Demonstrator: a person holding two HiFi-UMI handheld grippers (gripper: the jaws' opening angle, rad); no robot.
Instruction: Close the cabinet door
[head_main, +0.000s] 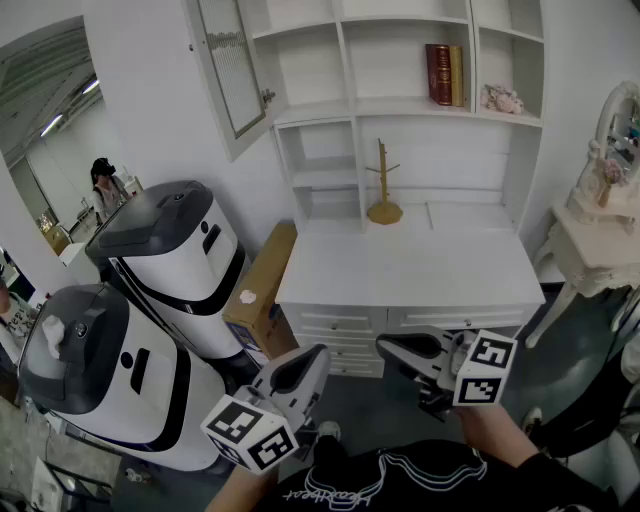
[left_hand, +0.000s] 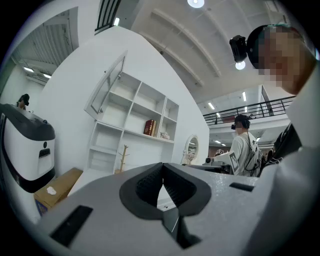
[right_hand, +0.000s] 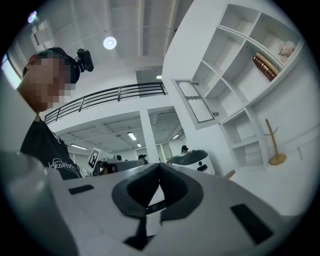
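Observation:
The white cabinet's glass door (head_main: 232, 70) stands swung open to the left of the top shelf bay, well above and beyond both grippers. It also shows in the left gripper view as the glass door (left_hand: 105, 87) and in the right gripper view as the glass door (right_hand: 196, 101). My left gripper (head_main: 312, 355) is held low in front of the drawers, shut with nothing in it. My right gripper (head_main: 385, 345) is beside it, also shut and empty. In each gripper view the dark pads (left_hand: 150, 182) and pads (right_hand: 172, 187) meet at the tips.
A wooden mug tree (head_main: 383, 185) stands on the white counter (head_main: 410, 270); books (head_main: 445, 75) sit on an upper shelf. Two white-and-grey machines (head_main: 170, 260) and a cardboard box (head_main: 262, 285) crowd the left. A white vanity (head_main: 600, 220) stands at the right.

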